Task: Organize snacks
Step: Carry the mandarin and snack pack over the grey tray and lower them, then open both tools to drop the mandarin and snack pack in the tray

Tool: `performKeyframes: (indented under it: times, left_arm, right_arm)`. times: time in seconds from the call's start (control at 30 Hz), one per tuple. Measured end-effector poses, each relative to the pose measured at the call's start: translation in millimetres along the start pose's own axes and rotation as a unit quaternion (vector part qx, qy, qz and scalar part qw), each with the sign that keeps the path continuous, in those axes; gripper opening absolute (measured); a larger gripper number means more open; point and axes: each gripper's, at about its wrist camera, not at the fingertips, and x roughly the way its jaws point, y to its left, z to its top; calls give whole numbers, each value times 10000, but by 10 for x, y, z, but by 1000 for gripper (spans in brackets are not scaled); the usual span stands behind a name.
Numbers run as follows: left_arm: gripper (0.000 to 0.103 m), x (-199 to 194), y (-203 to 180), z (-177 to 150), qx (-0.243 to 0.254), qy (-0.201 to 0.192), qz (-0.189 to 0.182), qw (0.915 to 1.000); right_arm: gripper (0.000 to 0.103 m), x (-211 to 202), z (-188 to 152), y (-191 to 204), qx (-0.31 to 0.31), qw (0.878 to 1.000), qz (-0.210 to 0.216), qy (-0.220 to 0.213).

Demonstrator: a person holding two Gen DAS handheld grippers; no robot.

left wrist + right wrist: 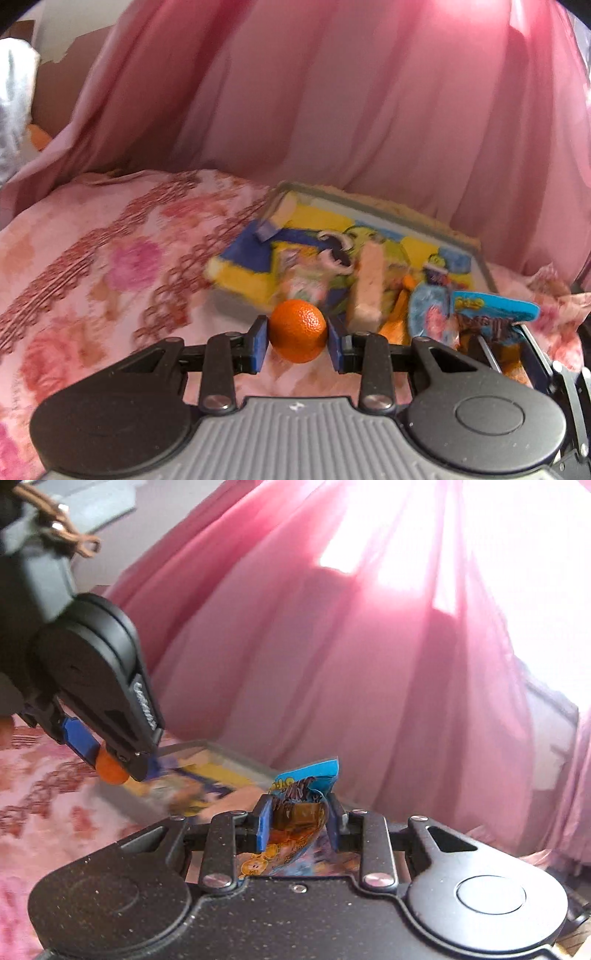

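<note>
Snacks crowd tray (480,254); left gripper (297,338) grips orange (297,330), pink curtain (332,92) behind.

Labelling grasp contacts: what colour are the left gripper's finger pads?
Blue, on black fingers, pinching the orange. Clearest in the left wrist view.

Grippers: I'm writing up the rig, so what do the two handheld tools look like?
Both tools look alike: matte black speckled bodies with two round lobes, black linkage bars on silver rivets, and blue pads on the fingers. The left tool has a grey ribbed plate in the middle; the right tool is black there. White lettering, unreadable, marks the left tool's side.
</note>
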Motion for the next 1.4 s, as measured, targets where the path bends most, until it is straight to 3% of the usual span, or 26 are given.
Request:
performKeyframes:
  times: [0.17,0.33,0.53,0.67,0.83,1.07,1.27,1.3,1.37,1.4]
  left_arm:
    - [37,182,-304,94,128,-193,-318,9992]
    - [37,422,-569,111,267,-175,-652,9974]
    - [37,685,-801,117,448,-66,-911,9948]
    - [37,840,-853,73,499,28,-972,9940]
    - [37,936,-929,-5,960,9,-923,9911]
    - [37,1040,-1008,-33,1179,121,-898,9889]
    - [38,1093,-1012,33,1263,312,-1024,9862]
    - [40,1086,-1007,40,1246,305,-1029,9864]
    - [57,1068,-983,55,1169,286,-1092,9867]
    - [60,1053,-967,58,1119,248,-1106,9872]
  right_arm:
    - [31,237,-52,-134,-48,9989,-464,-7]
    - [31,477,-159,-257,220,9978,-604,137]
    - [32,608,-330,-525,1089,9914,-538,479]
    - [32,669,-457,-662,1654,9833,-439,627]
    - [32,802,-593,-823,2228,9707,-403,804]
    - [32,923,-723,-900,2410,9661,-331,865]
    - [35,941,-699,-782,2163,9718,-285,891]
    - [38,935,-689,-766,2088,9733,-333,891]
    - [40,927,-683,-766,2022,9747,-387,876]
    - [43,922,-681,-774,2030,9745,-400,870]
